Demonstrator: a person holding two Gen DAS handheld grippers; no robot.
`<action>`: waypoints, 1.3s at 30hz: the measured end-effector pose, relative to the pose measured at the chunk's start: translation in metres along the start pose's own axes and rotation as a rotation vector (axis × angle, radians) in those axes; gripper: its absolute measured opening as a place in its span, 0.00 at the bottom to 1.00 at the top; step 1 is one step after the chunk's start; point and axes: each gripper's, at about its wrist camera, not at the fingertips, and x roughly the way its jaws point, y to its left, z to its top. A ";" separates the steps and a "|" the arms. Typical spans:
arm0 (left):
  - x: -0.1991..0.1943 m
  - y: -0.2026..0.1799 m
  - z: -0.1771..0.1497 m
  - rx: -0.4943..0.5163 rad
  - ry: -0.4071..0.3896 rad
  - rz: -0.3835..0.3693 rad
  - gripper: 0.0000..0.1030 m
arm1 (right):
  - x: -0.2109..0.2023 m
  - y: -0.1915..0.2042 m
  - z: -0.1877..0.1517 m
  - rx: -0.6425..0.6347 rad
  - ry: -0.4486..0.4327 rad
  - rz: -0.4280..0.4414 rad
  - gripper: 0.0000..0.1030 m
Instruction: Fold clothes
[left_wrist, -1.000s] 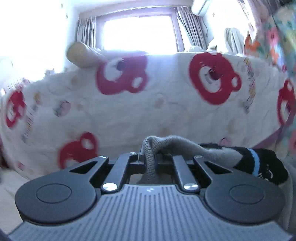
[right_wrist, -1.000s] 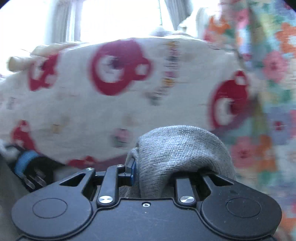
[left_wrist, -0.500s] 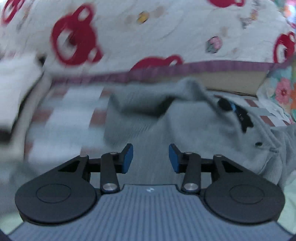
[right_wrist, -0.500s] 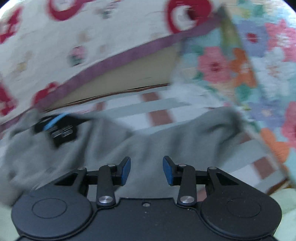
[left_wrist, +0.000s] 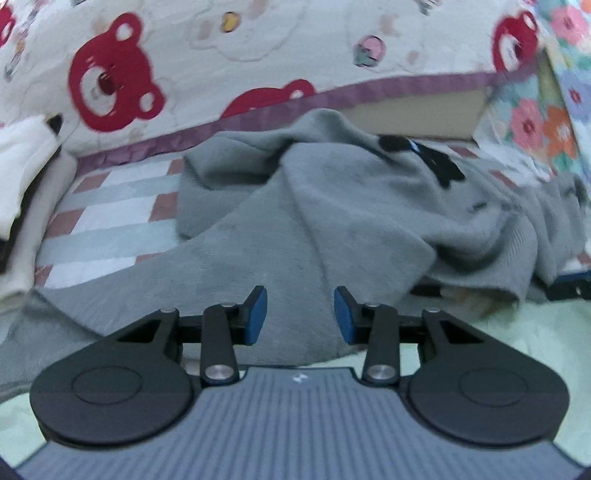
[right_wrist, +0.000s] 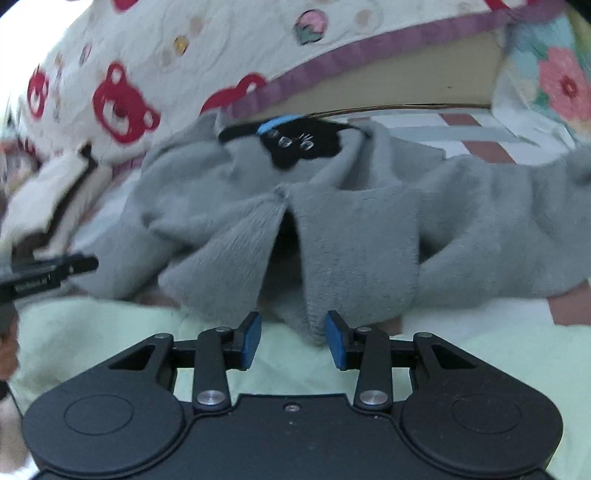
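Now the grey sweater lies crumpled on the checked bed surface, just near the bear-print quilt. Both the left gripper and right gripper have jaws apart, gripping nothing. Only the right view shows the black cat patch's stitched face.

The grey sweater runs under the left gripper's body in the left wrist view, so its near hem is hidden, and its right end is cut by the picture's edge. The black patch on it is blurred; it is perhaps a cat's face. At the left edge of the right wrist view a black tool is cut off, its label too small to read. The folded white cloth by the bed's left edge is only partly in view.
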 end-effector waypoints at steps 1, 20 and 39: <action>0.003 -0.005 -0.001 0.025 0.012 -0.008 0.39 | 0.004 0.004 -0.001 0.000 0.003 -0.034 0.42; 0.064 -0.031 0.019 0.246 0.071 0.024 0.27 | 0.041 -0.017 0.010 0.183 -0.061 -0.215 0.17; -0.053 -0.004 0.104 0.103 -0.168 0.046 0.08 | -0.083 -0.017 0.061 -0.140 -0.251 -0.036 0.14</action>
